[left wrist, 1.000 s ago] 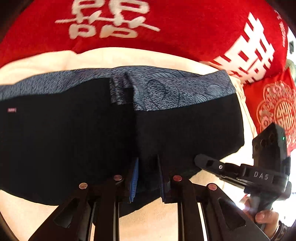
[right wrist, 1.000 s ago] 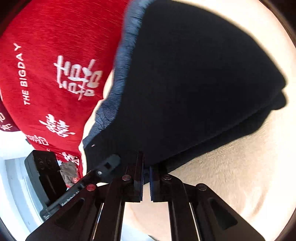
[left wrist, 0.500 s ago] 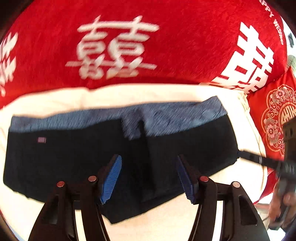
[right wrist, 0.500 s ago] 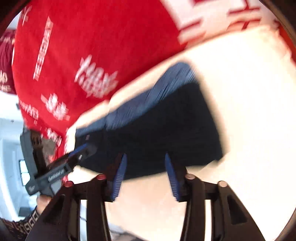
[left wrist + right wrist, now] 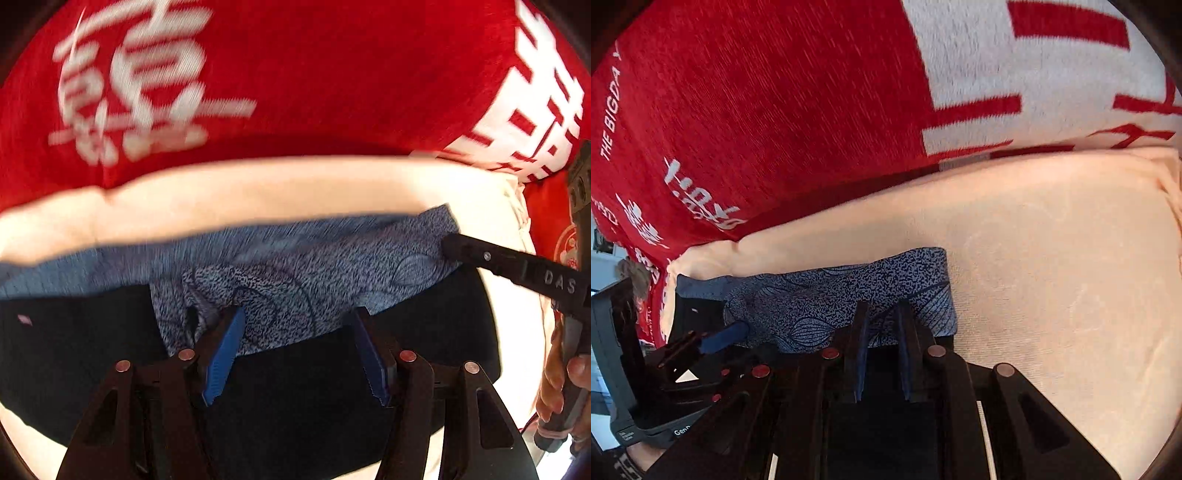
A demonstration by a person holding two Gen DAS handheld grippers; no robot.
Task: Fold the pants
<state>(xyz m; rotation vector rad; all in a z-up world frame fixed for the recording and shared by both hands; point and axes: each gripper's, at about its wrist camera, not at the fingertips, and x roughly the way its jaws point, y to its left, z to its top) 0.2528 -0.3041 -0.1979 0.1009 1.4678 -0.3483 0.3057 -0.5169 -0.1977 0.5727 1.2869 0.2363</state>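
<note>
Lying folded on the cream cushion, the pants show black cloth with a blue patterned waistband along the far edge; red pillows with white characters stand behind; the left gripper hangs over the waistband's middle, jaws parted, blue pads on either side of the cloth without pressing it; the right gripper sits at the waistband's end nearest the bare cushion, its jaws closing with a gap between them, the cloth under the tips and not pinched; a hand holds the right gripper's handle.
</note>
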